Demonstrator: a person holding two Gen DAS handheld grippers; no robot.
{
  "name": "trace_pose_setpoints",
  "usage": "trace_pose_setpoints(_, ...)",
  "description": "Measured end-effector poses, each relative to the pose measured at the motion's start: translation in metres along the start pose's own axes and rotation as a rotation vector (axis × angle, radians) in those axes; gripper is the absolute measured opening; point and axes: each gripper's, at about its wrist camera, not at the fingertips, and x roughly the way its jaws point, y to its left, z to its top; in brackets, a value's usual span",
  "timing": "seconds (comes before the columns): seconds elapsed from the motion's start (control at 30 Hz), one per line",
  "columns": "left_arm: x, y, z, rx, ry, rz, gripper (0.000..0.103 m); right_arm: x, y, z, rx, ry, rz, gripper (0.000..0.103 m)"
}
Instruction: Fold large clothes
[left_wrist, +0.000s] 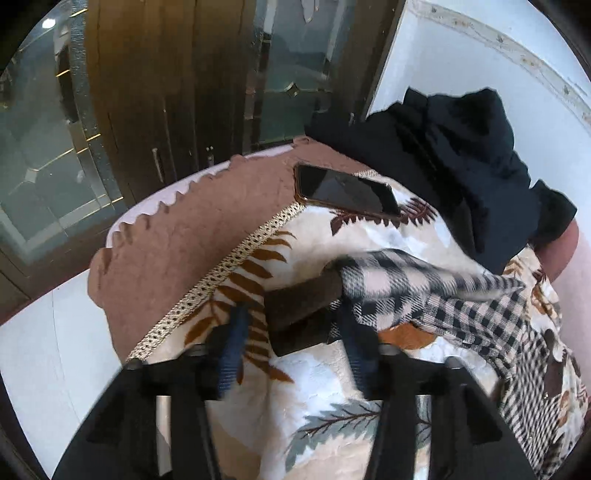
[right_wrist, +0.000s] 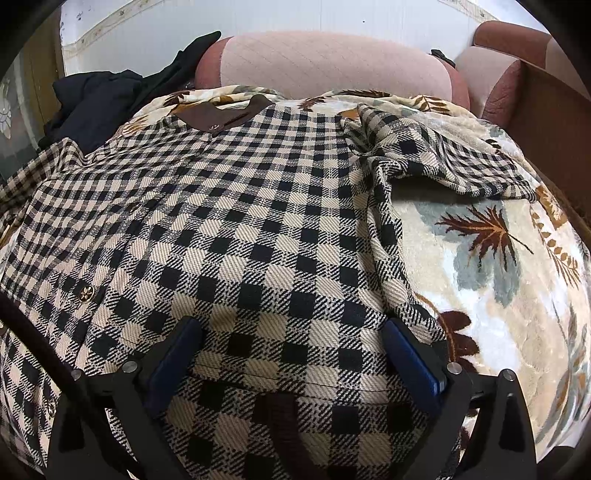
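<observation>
Lying spread across a leaf-patterned blanket (right_wrist: 491, 258) is the checked coat (right_wrist: 229, 221) you are folding, its brown collar (right_wrist: 221, 112) at the far end and a sleeve bunched off to the right. Your right gripper (right_wrist: 291, 354) hovers low over the coat's near hem, its blue pads (right_wrist: 410, 358) set wide apart with checked cloth showing between them and nothing pinched; it looks placed to close on the hem so the bottom can be carried up toward the collar. In the left wrist view, your left gripper (left_wrist: 291, 332) also stands wide open, and the coat's brown sleeve cuff (left_wrist: 303, 310) lies between its fingers, not gripped, as if lined up for a pinch that would bring the sleeve in over the body. A phone (left_wrist: 343, 192) rests face up at the far edge of the blanket, just left of a heap of dark clothing (left_wrist: 461, 166); both sit clear of the coat, so the fold should not catch them.
</observation>
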Motion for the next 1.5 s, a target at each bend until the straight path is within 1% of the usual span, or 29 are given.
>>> trace_pose_setpoints(0.07,-0.019,0.004,-0.007,0.006,-0.012,-0.038,0.053,0.000,0.000,0.000,0.000,-0.003,0.003,0.101)
trace_pose_setpoints(0.1,-0.028,0.000,-0.013,0.035,-0.022,-0.054,0.056,0.000,0.000,0.000,0.001,-0.005,0.006,0.101)
trace_pose_setpoints(0.13,-0.036,-0.005,-0.021,0.076,-0.031,-0.063,0.058,0.000,-0.001,-0.002,0.002,-0.008,0.007,0.101)
trace_pose_setpoints(0.2,-0.050,-0.022,-0.043,0.194,-0.047,-0.092,0.067,0.000,-0.001,-0.002,0.001,-0.008,0.011,0.101)
trace_pose_setpoints(0.23,-0.054,-0.033,-0.058,0.260,-0.041,-0.118,0.068,0.000,-0.001,-0.002,-0.003,-0.004,0.016,0.102)
trace_pose_setpoints(0.3,-0.056,-0.051,-0.087,0.375,0.005,-0.181,0.068,-0.002,-0.004,0.002,-0.021,0.028,0.054,0.102)
trace_pose_setpoints(0.37,-0.054,-0.067,-0.118,0.474,0.075,-0.256,0.068,-0.011,-0.017,0.007,0.004,0.051,0.129,0.091)
trace_pose_setpoints(0.4,-0.052,-0.074,-0.133,0.518,0.103,-0.294,0.068,-0.020,-0.029,0.009,0.043,0.049,0.181,0.081)
trace_pose_setpoints(0.43,-0.051,-0.080,-0.147,0.556,0.122,-0.320,0.068,-0.028,-0.043,0.010,0.080,0.044,0.213,0.080)
trace_pose_setpoints(0.53,-0.044,-0.096,-0.183,0.653,0.190,-0.375,0.068,-0.044,-0.083,0.005,0.134,0.041,0.196,0.081)
trace_pose_setpoints(0.6,-0.039,-0.102,-0.202,0.685,0.261,-0.413,0.068,-0.044,-0.102,-0.004,0.139,0.081,0.182,0.081)
trace_pose_setpoints(0.67,-0.038,-0.107,-0.218,0.711,0.286,-0.418,0.068,-0.039,-0.113,-0.020,0.140,0.138,0.187,0.081)
trace_pose_setpoints(0.7,-0.041,-0.108,-0.225,0.736,0.260,-0.394,0.065,-0.037,-0.114,-0.027,0.135,0.147,0.197,0.081)
trace_pose_setpoints(0.73,-0.044,-0.108,-0.230,0.759,0.250,-0.382,0.058,-0.041,-0.111,-0.032,0.111,0.125,0.192,0.081)
trace_pose_setpoints(0.77,-0.048,-0.108,-0.233,0.771,0.245,-0.370,0.035,-0.044,-0.103,-0.035,0.074,0.123,0.190,0.081)
trace_pose_setpoints(0.8,-0.052,-0.105,-0.234,0.771,0.242,-0.349,0.014,-0.046,-0.098,-0.037,0.052,0.128,0.195,0.069)
trace_pose_setpoints(0.83,-0.055,-0.100,-0.233,0.764,0.258,-0.346,0.014,-0.047,-0.092,-0.039,0.037,0.143,0.223,0.035)
trace_pose_setpoints(0.87,-0.059,-0.092,-0.229,0.738,0.272,-0.359,0.014,-0.051,-0.092,-0.043,0.045,0.161,0.257,0.023)
trace_pose_setpoints(0.93,-0.066,-0.078,-0.221,0.682,0.293,-0.376,0.014,-0.057,-0.093,-0.049,0.059,0.171,0.298,0.016)
trace_pose_setpoints(1.03,-0.072,-0.056,-0.209,0.587,0.322,-0.405,0.016,-0.059,-0.095,-0.054,0.035,0.184,0.278,0.016)
trace_pose_setpoints(1.1,-0.080,-0.048,-0.200,0.540,0.321,-0.426,0.018,-0.063,-0.107,-0.046,0.055,0.161,0.276,0.019)
trace_pose_setpoints(1.17,-0.088,-0.044,-0.197,0.515,0.297,-0.437,0.018,-0.064,-0.127,-0.031,0.097,0.116,0.228,0.027)
trace_pose_setpoints(1.2,-0.091,-0.043,-0.196,0.504,0.293,-0.444,0.023,-0.061,-0.139,-0.020,0.121,0.093,0.184,0.041)
trace_pose_setpoints(1.23,-0.094,-0.043,-0.196,0.492,0.291,-0.452,0.026,-0.056,-0.150,-0.011,0.139,0.073,0.142,0.048)
trace_pose_setpoints(1.27,-0.097,-0.045,-0.196,0.484,0.292,-0.460,0.030,-0.050,-0.165,0.000,0.159,0.050,0.096,0.048)
trace_pose_setpoints(1.33,-0.100,-0.053,-0.197,0.483,0.288,-0.463,0.033,-0.031,-0.201,0.026,0.224,0.018,0.008,0.048)
trace_pose_setpoints(1.37,-0.101,-0.059,-0.199,0.490,0.284,-0.459,0.035,-0.023,-0.218,0.036,0.262,0.011,-0.012,0.048)
trace_pose_setpoints(1.43,-0.106,-0.067,-0.203,0.505,0.272,-0.454,0.037,0.002,-0.262,0.061,0.384,0.010,-0.016,0.048)
trace_pose_setpoints(1.5,-0.109,-0.077,-0.206,0.517,0.265,-0.458,0.037,0.021,-0.292,0.077,0.472,0.019,-0.008,0.048)
